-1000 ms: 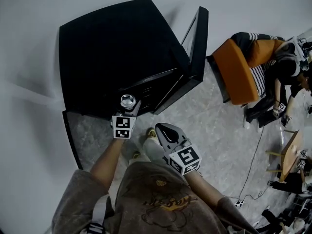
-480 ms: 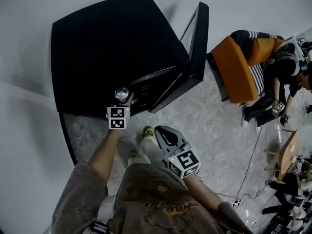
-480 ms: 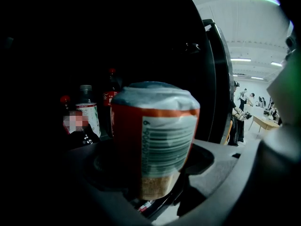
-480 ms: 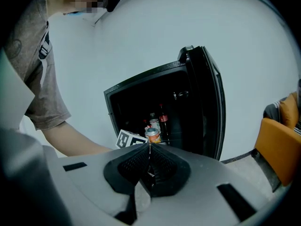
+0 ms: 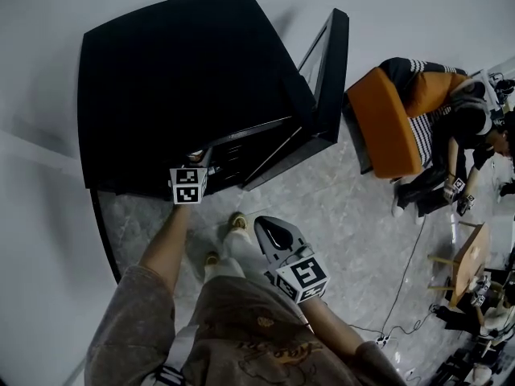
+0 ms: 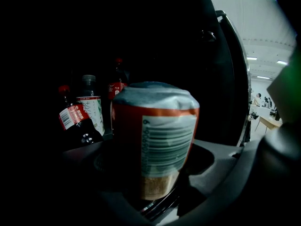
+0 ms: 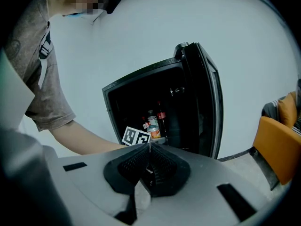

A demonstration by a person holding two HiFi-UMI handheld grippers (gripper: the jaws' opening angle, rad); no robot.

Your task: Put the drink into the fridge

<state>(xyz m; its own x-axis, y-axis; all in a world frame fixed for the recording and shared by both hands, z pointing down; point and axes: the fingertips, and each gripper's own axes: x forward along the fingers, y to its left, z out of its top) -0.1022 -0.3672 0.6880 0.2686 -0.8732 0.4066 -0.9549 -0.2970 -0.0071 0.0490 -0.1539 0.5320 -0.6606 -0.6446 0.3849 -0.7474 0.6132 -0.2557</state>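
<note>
The drink is a can with an orange band and a barcode label (image 6: 155, 140), and my left gripper (image 5: 195, 162) is shut on it. The can sits inside the open mouth of the black fridge (image 5: 177, 79), so in the head view the fridge's top edge hides nearly all of it. From the right gripper view the can (image 7: 154, 132) shows just past the left gripper's marker cube (image 7: 136, 136). My right gripper (image 7: 149, 146) is shut with nothing in it, low and back from the fridge (image 7: 155, 107).
Cola bottles (image 6: 75, 119) and a white-labelled bottle (image 6: 92, 106) stand deeper inside, left of the can. The fridge door (image 5: 328, 79) hangs open at the right. An orange chair (image 5: 386, 119) with a seated person (image 5: 463, 107) is beyond it. A cable (image 5: 410, 272) runs over the floor.
My left gripper has carried the can forward and down into the fridge opening; the can's silver top, plain before, is now almost hidden. The right gripper has barely moved.
</note>
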